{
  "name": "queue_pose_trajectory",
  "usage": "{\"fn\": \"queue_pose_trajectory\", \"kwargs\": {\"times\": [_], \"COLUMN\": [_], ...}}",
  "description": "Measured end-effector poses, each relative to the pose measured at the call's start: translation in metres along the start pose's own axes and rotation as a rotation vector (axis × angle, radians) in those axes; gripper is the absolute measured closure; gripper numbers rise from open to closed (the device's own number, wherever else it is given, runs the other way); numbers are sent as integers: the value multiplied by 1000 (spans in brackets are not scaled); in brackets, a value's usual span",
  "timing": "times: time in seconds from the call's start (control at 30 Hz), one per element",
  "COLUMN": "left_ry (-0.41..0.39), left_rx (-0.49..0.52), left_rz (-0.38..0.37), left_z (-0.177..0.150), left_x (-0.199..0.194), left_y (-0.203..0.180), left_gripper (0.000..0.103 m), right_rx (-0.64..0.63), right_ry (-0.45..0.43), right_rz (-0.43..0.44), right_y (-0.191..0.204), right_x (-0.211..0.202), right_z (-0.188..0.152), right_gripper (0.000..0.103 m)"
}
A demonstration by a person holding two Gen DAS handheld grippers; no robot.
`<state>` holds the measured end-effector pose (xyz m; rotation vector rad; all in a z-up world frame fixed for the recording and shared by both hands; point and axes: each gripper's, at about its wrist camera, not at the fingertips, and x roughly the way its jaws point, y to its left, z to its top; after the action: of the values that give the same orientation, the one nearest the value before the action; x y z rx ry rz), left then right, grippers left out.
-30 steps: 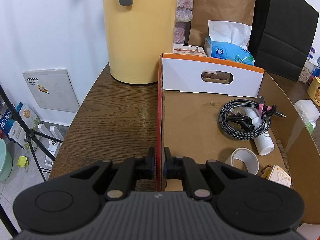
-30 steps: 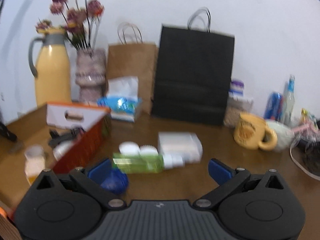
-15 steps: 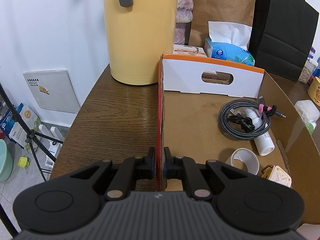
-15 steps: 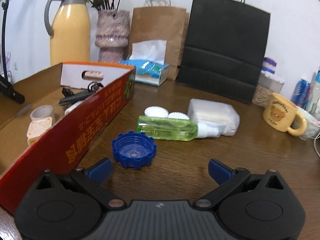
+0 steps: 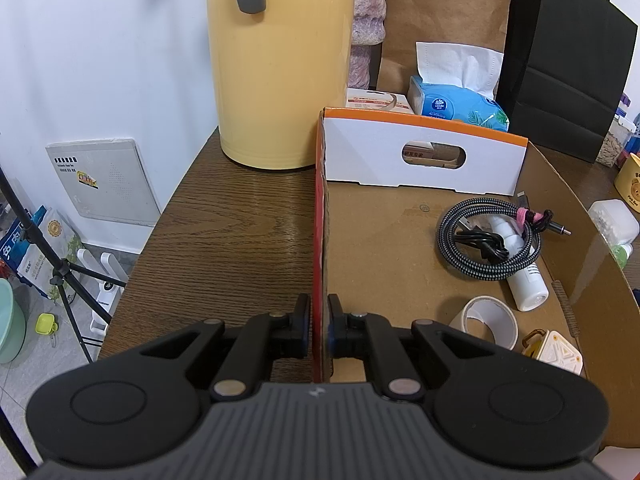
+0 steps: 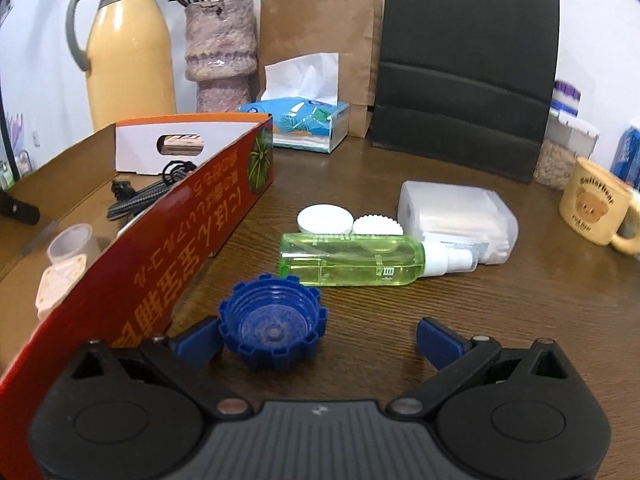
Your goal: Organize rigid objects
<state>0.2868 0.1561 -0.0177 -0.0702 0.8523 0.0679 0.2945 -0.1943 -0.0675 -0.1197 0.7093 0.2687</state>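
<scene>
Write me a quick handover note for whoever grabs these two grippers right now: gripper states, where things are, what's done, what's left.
Left gripper: shut on the cardboard box's side wall, steadying it.
Right gripper: open, low over the table, blue cap between its jaws close to the left finger, not yet gripped.
Done: already in the box are the braided cable, white bottle, tape roll and a small cream square item.
Left: on the table, outside the box, are the blue cap, green spray bottle, two white lids and a translucent plastic case. Cap looks like the next pick.
</scene>
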Motion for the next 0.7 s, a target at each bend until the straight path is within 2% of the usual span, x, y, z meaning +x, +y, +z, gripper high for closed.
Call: {"fn": "queue_pose_trajectory", "kwargs": {"times": [0.53,0.57,0.67,0.7], "left_ry": [0,0,0,0], "left_rx": [1,1,1,0], "left_rz": [0,0,0,0], "left_z": [0,0,0,0], "left_x": [0,0,0,0], "left_y": [0,0,0,0], "left_gripper": [94,94,94,94], "right_rx": [25,21,3,-2], "right_ry": [6,3,-15,-22], "right_rz": [7,9,28,37], "right_y": [-3,-2,3,4], "right_x": [5,5,0,-2], "right_z": [3,3,2,1], "right_gripper": [1,3,17,26]}}
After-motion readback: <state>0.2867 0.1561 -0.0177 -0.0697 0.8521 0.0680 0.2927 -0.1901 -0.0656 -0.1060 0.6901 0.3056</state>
